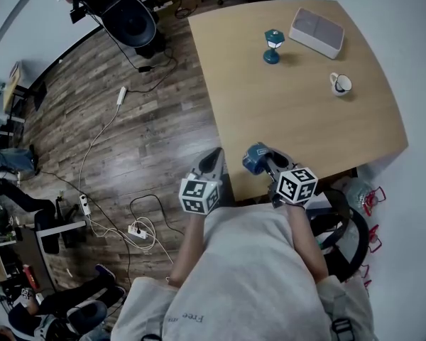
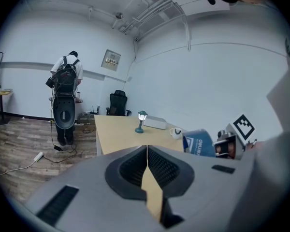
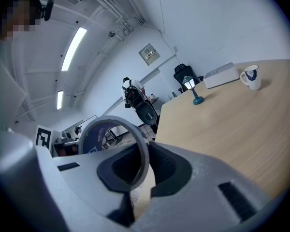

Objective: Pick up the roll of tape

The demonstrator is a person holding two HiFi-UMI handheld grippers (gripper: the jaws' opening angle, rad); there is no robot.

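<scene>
Wooden table (image 1: 291, 112), tape roll (image 1: 254, 158) pinched between right gripper (image 1: 268, 163) jaws, left gripper (image 1: 214, 156) jaws closed

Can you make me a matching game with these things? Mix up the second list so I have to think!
Things:
1. roll of tape
2. little lamp
3. mug
4. left gripper

What fits:
A. shut, nothing in it
B. teal
C. clamped in the right gripper
D. white

Pairs: 1-C, 2-B, 3-D, 4-A
</scene>
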